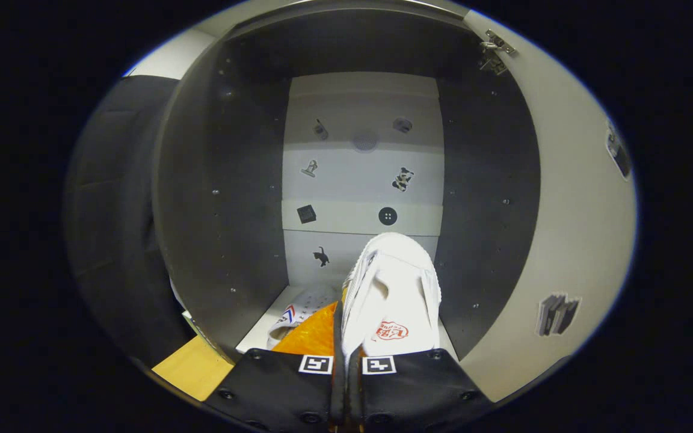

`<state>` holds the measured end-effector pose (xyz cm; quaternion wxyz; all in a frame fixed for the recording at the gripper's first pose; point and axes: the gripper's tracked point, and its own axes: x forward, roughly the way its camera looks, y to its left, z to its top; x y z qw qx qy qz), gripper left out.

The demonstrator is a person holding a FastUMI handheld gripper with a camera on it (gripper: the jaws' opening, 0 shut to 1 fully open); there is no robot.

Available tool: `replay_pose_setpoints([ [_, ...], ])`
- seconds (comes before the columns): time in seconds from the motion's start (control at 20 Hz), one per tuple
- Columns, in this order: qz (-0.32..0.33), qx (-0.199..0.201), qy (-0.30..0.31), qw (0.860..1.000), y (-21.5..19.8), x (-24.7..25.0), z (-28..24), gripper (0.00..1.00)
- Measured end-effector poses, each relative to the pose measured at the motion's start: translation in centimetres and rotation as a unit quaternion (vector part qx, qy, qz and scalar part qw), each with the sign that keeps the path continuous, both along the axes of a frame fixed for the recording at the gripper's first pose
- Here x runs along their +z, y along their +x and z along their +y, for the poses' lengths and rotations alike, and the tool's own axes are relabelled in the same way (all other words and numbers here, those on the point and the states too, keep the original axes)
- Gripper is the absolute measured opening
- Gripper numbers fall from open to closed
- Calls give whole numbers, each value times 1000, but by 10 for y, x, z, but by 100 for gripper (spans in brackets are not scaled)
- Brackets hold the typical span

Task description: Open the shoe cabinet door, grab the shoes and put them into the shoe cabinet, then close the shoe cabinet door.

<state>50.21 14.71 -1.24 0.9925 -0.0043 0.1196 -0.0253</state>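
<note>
Claw [340,361] clamped on white slip-on shoe [391,288] w/ ribbed rim, inside cabinet [214,198].

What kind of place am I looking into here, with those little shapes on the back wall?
Most likely the inside of an open shoe cabinet in a test booth. One white shoe is pinched in the gripper, another shoe lies on the cabinet floor, and the open door hangs on a hinge.

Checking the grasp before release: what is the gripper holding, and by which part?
The gripper is shut on a white shoe, fingers pinching its heel-end side wall, toe pointing into the open cabinet.
</note>
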Motion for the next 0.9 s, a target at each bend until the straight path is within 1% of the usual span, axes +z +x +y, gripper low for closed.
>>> replay_pose_setpoints([
  [0.1,4,-11,-7,1000,23,0,-9,4],
  [0.2,8,-22,5,1000,43,-3,-17,4],
  [0.25,13,-30,12,999,53,-7,-22,4],
  [0.45,37,-42,-4,998,93,-31,-33,4],
  [0.55,53,-47,6,997,108,-47,-38,4],
  [0.7,83,-49,22,995,124,-75,-41,4],
  [0.9,125,-45,5,991,136,-112,-42,4],
])
